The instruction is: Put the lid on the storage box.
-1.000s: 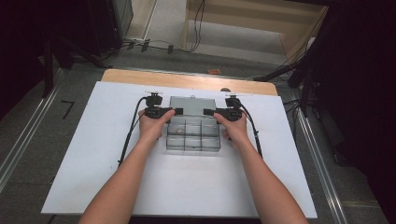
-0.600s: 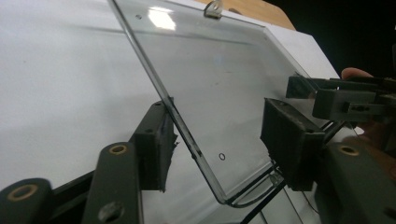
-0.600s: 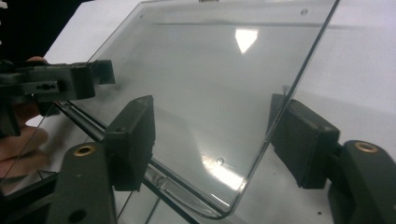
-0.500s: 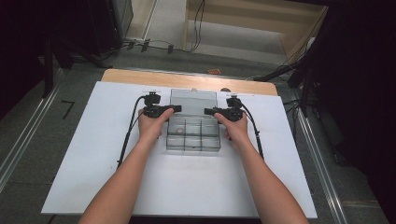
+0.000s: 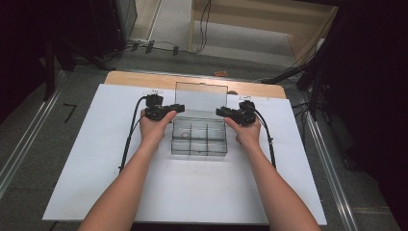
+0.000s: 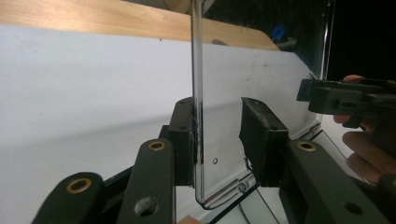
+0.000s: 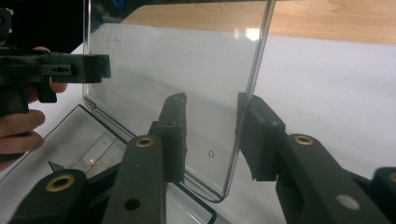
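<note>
A clear compartment box (image 5: 199, 144) sits mid-table on the white sheet, its see-through lid (image 5: 200, 98) standing upright at the back. My left gripper (image 5: 180, 107) straddles the lid's left edge and my right gripper (image 5: 219, 111) its right edge. Both sets of jaws have just been closing. In the left gripper view the lid's edge (image 6: 198, 70) lies against one pad of my left gripper (image 6: 217, 112), with a gap to the other. In the right gripper view the lid (image 7: 177, 56) stands between the jaws of my right gripper (image 7: 212, 107), close to one pad and apart from the other.
The white sheet (image 5: 96, 159) covers a wooden table whose far edge (image 5: 144, 79) shows behind the box. Black cables (image 5: 129, 139) trail from each gripper along the forearms. Metal rails (image 5: 29, 139) run along the floor on both sides.
The lid has swung up from lying low to standing upright. Both hands stay at the box's back corners.
</note>
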Demonstrator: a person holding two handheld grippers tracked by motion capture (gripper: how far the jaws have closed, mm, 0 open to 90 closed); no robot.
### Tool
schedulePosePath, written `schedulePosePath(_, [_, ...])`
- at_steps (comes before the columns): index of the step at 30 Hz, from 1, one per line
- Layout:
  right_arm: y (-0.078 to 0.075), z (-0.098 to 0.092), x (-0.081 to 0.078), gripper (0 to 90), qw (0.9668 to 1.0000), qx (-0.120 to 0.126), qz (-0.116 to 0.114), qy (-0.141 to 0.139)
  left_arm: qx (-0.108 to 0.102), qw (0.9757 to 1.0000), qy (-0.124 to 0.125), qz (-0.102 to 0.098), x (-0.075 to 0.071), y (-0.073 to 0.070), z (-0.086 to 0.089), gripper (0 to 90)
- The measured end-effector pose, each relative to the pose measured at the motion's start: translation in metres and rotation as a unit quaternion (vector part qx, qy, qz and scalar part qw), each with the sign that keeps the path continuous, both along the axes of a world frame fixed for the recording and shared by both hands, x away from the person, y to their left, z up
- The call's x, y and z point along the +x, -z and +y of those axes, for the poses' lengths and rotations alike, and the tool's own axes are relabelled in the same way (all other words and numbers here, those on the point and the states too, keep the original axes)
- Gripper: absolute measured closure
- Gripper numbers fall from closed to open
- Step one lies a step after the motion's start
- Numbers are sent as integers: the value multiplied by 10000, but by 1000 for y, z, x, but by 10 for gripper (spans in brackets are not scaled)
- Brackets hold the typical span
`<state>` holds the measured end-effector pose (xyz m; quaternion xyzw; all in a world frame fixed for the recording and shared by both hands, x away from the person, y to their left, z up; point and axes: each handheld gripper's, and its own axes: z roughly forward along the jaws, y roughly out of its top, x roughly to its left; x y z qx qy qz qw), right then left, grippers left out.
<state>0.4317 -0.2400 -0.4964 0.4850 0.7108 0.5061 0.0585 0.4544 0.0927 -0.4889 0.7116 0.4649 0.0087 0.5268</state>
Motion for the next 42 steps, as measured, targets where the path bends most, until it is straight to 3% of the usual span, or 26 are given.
schedulePosePath(7, [0, -6, -6, 701, 9993, 35, -315, -186, 4, 9998, 129, -130, -1, -4, 1, 637])
schedulePosePath(10, [1, -7, -9, 707, 9986, -4, -488, -217, 56, 9997, 13, -245, 2, -14, 1, 554])
schedulePosePath(13, [2, -6, -11, 708, 9979, -40, -612, -215, -43, 9994, -44, -332, 7, -27, 3, 552])
schedulePosePath(18, [2, -5, -15, 707, 9966, -157, -789, -185, -59, 9988, -41, -492, 10, -43, 3, 610])
schedulePosePath(25, [-2, -3, -16, 681, 9963, -332, -773, -155, -56, 9984, 10, -557, 5, -45, 2, 677])
schedulePosePath(29, [-13, -3, -14, 526, 9965, -289, -775, -84, -82, 9979, 31, -636, 2, -44, 3, 687])
schedulePosePath(31, [-24, -3, -13, 497, 9961, -276, -832, -86, -109, 9975, 42, -691, -1, -44, 4, 686])
schedulePosePath(37, [-53, 0, -14, 500, 9941, -333, -1028, -13, -136, 9962, 173, -840, -7, -44, 7, 683])
schedulePosePath(42, [-60, 2, -17, 553, 9944, -274, -1020, 14, -259, 9955, 212, -885, -15, -43, 9, 666])
